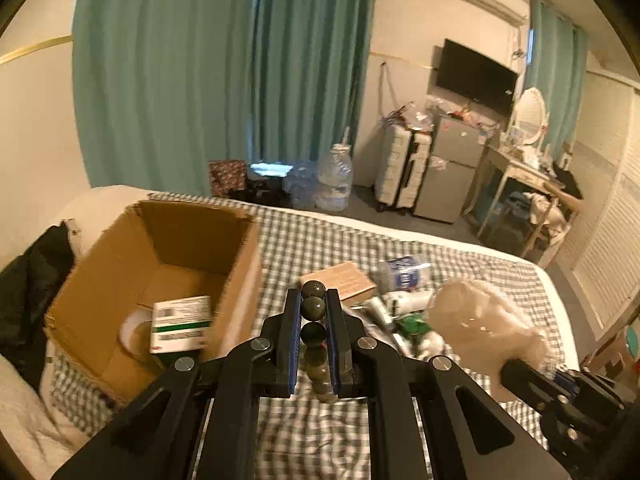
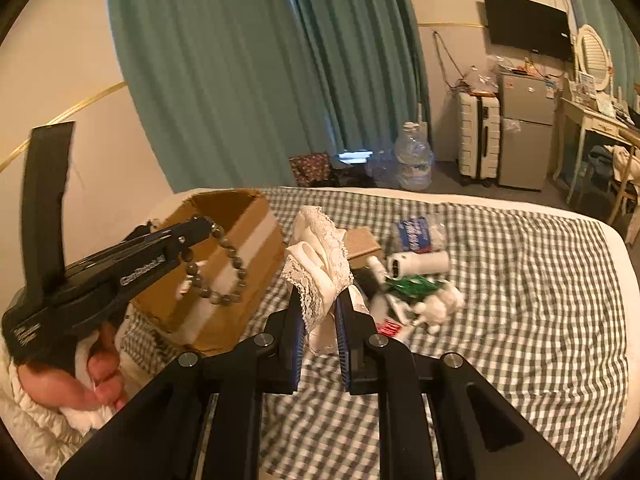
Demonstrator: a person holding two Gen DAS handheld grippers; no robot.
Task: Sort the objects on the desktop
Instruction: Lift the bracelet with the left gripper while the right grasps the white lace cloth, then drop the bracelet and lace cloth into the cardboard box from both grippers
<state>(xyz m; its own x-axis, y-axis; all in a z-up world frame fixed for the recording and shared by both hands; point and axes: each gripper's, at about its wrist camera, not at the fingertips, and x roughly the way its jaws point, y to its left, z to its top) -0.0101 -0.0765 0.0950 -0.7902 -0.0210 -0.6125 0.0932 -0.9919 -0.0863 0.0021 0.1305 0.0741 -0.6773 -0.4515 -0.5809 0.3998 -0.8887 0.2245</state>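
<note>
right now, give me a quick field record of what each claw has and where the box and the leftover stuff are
left claw: shut on bead bracelet
right claw: shut on white lace cloth
cardboard box: open, on checked bedspread
in box: green-and-white carton, tape roll
left on the bed: plastic bottle, small brown box, white tube

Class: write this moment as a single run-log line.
left gripper: shut on bead bracelet | right gripper: shut on lace cloth | cardboard box: open, on bed
</note>
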